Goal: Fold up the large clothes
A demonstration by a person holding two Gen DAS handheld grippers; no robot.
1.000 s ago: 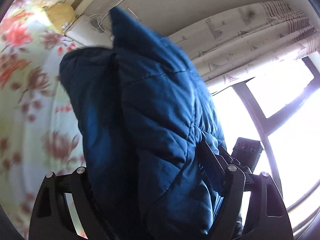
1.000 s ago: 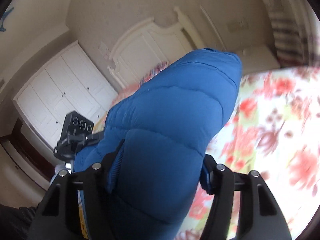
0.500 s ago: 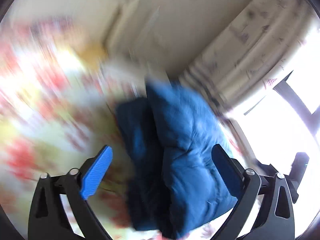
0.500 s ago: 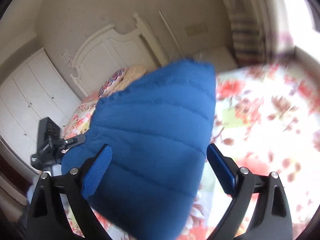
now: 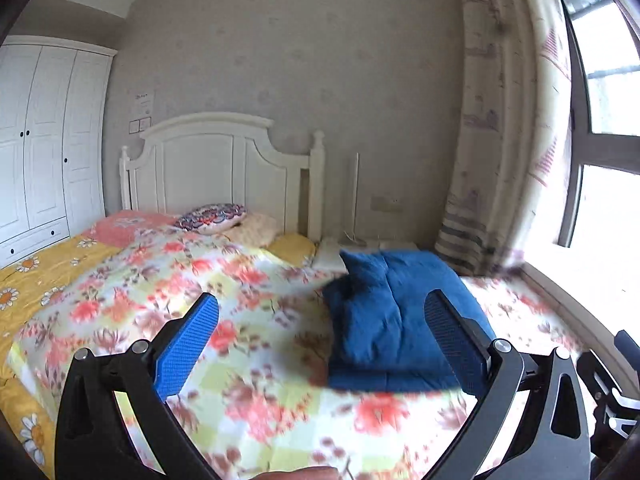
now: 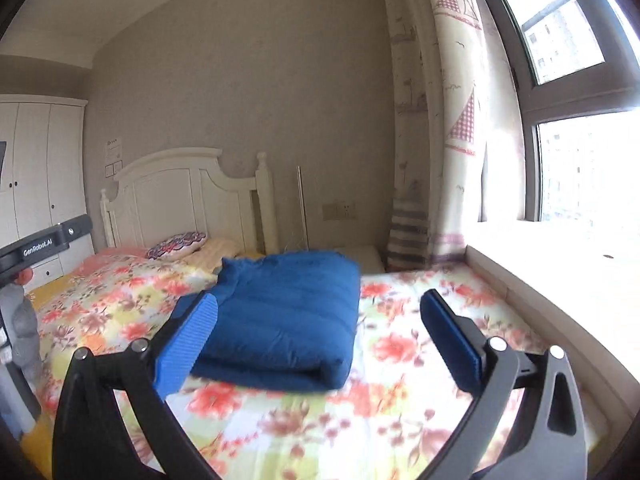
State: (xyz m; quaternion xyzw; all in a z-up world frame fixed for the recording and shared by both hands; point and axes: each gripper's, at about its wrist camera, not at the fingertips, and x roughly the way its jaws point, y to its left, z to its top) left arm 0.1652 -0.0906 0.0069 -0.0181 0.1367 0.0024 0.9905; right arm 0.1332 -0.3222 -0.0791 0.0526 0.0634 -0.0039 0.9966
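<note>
Reading "GenRobot.AI" on the left tool [image 6: 40,246]; both tools' jaws, just opened wide, grip nothing. Folded jacket [image 6: 288,320] lies on the bed [image 6: 400,360] near the window-side edge, right tool [image 6: 318,340] behind it.

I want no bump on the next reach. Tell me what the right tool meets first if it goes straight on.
Probably the folded blue jacket on the bed. The right tool, open and empty, points almost level over the quilt, with the jacket ahead and slightly left of centre. Depth is unclear; it might skim past on the jacket's right.
</note>
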